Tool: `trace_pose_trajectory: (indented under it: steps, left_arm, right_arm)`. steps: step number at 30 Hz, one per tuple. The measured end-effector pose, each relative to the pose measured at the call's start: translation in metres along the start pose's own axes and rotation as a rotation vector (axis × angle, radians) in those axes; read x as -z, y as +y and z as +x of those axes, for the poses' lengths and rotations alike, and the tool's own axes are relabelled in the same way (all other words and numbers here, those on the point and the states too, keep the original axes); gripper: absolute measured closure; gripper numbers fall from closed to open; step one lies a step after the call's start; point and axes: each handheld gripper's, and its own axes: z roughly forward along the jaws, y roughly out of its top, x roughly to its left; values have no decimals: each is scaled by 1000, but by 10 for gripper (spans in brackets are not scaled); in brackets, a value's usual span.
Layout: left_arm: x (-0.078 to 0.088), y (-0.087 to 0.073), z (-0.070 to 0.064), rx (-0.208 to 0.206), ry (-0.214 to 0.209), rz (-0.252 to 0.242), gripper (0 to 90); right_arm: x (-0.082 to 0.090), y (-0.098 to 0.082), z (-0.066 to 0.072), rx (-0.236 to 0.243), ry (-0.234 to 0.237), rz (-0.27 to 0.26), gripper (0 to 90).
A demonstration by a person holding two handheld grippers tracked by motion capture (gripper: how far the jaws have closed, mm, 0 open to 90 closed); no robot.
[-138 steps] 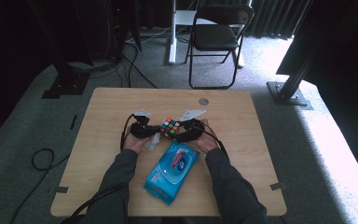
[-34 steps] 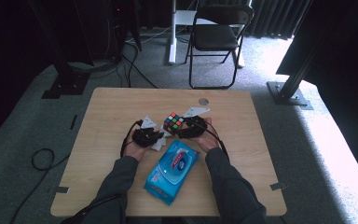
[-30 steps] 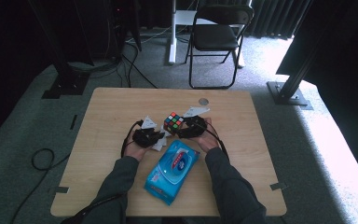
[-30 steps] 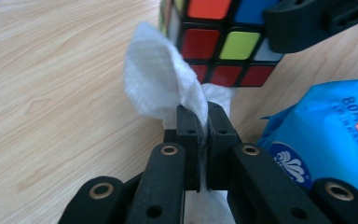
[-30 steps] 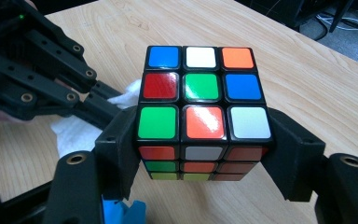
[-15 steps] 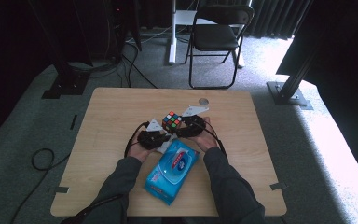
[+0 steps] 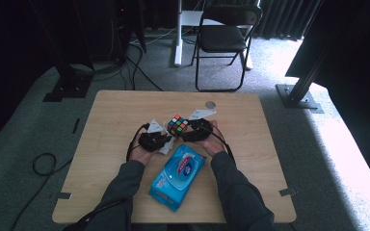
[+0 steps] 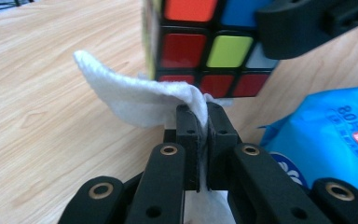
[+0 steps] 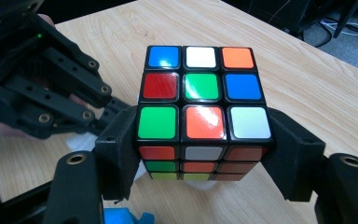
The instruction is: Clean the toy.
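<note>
Left gripper view gets the closeup: left gripper point(image 8: 199, 114) pinching a white wipe point(image 8: 140, 100) right under the scrambled Rubik's cube point(image 9: 200, 116), which the right gripper point(image 9: 205, 154) clamps.

The wipes pack point(image 7: 177, 175) is blocking my claws at six o'clock; bare table point(image 7: 111, 115) is lying open from nine to twelve.

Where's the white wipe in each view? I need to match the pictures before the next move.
High view: wipe lies mid-table, under the left gripper, just left of the cube.
Left gripper view: centre, pinched between the shut jaws, draped up against the cube's lower edge.
Right gripper view: a small white patch at lower left, beside the right gripper.
Shared landmark: the cube, clamped by the right gripper.
</note>
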Motion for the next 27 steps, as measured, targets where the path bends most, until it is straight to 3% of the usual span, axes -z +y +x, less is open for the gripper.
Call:
trace_pose_trajectory:
  steps: [6, 11, 20, 27]
  left_arm:
    - [3, -2, 8, 51, 17, -30, 867]
    - [4, -4, 11, 94, 7, -53, 868]
    - [0, -4, 9, 82, -11, -47, 868]
    - [-5, -3, 2, 51, -37, -40, 868]
  right_arm:
    - [2, 0, -1, 4, -1, -3, 343]
    - [3, 0, -2, -5, 3, -6, 344]
    - [2, 1, -2, -14, 12, -14, 343]
    - [0, 3, 1, -13, 17, -17, 344]
